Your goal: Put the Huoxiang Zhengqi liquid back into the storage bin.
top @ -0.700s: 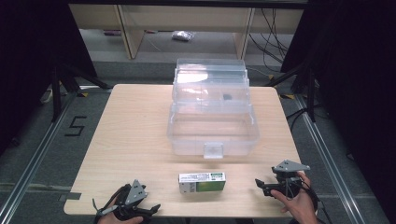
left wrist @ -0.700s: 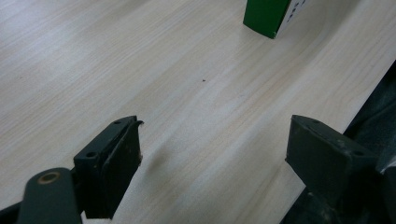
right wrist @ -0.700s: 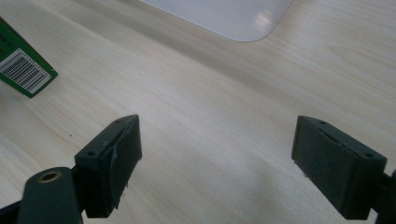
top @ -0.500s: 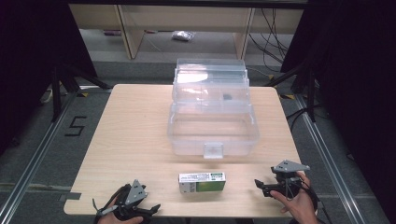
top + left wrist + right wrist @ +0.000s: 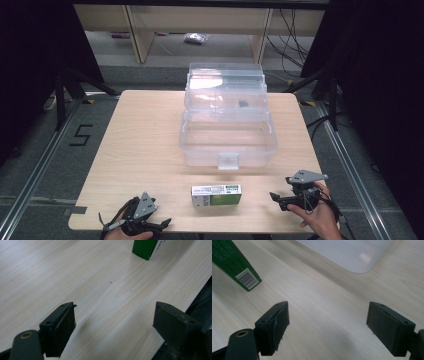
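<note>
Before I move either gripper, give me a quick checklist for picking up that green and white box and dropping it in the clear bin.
1. Left gripper open, nothing between its jaws: ok.
2. Right gripper open, nothing between its jaws: ok.
3. Green and white box lying flat on the table, apart from both grippers: ok.
4. Clear bin with its lid raised, lower compartment open: ok.
5. Bare table between box and bin front: ok.
6. Small dark item in the bin's upper tray: cannot tell what it is.
</note>
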{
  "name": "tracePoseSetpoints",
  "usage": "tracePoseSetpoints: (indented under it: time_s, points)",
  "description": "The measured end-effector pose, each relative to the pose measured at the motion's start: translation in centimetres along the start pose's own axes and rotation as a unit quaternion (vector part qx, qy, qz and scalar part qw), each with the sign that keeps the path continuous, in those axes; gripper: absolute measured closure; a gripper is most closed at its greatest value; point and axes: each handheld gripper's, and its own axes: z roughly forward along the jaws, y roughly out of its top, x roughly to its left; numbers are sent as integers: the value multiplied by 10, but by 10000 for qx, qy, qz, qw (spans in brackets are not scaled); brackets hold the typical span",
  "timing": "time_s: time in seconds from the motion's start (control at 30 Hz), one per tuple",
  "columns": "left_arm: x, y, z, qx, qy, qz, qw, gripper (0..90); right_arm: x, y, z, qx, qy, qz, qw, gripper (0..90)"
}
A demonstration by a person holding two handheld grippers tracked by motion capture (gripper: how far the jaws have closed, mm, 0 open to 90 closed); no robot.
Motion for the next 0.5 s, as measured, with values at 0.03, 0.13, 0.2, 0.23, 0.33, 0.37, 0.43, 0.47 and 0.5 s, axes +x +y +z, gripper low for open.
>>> tracePoseSetpoints:
  time_s: [0.03,0.13,0.2,0.23,0.33,0.37,0.43,0.47,0.5]
  points:
    - [0,0,0,0,0,0,10000,173,0,0,0,0,0,0,10000,196]
    - [0,0,1,-7,61,0,10000,173,5,6,-2,46,87,-208,9997,197]
    - [0,0,0,-9,60,34,10000,173,9,9,-2,-21,138,-283,9995,201]
    - [0,0,0,-9,60,34,10000,173,9,9,-2,-21,138,-283,9995,201]
    - [-1,-1,1,-44,60,-115,9999,173,14,18,-6,11,265,-493,9984,201]
    - [-1,-1,1,-46,58,-126,9999,173,14,20,-6,2,286,-642,9975,202]
    - [0,-1,1,-43,61,-53,10000,173,15,26,-8,44,383,-726,9966,204]
    - [1,0,0,7,64,8,10000,173,15,26,-8,44,383,-726,9966,204]
    - [0,-1,1,-14,56,-73,10000,173,21,33,-9,67,368,-733,9966,204]
